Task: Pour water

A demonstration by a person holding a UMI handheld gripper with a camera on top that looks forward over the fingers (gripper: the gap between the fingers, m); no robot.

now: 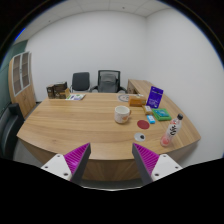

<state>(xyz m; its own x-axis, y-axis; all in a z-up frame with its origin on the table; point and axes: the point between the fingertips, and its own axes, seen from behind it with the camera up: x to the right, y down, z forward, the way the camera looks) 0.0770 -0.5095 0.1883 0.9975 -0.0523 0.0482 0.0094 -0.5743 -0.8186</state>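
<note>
My gripper (111,161) is open and empty, held above the near edge of a long wooden table (75,122); its pink-padded fingers (76,157) stand wide apart with nothing between them. Well beyond the fingers, towards the right, a white cup (122,114) stands on the table. Further right, near the table's edge, stands a clear bottle with a dark cap (177,125). A pink round thing (168,141) lies just in front of the bottle.
A purple box (155,97), an orange thing (136,101), small teal and red things (151,120) and a red disc (142,134) lie around the cup. Black boxes (60,89) sit at the far left. Office chairs (107,80) stand behind the table; a cabinet (22,77) is left.
</note>
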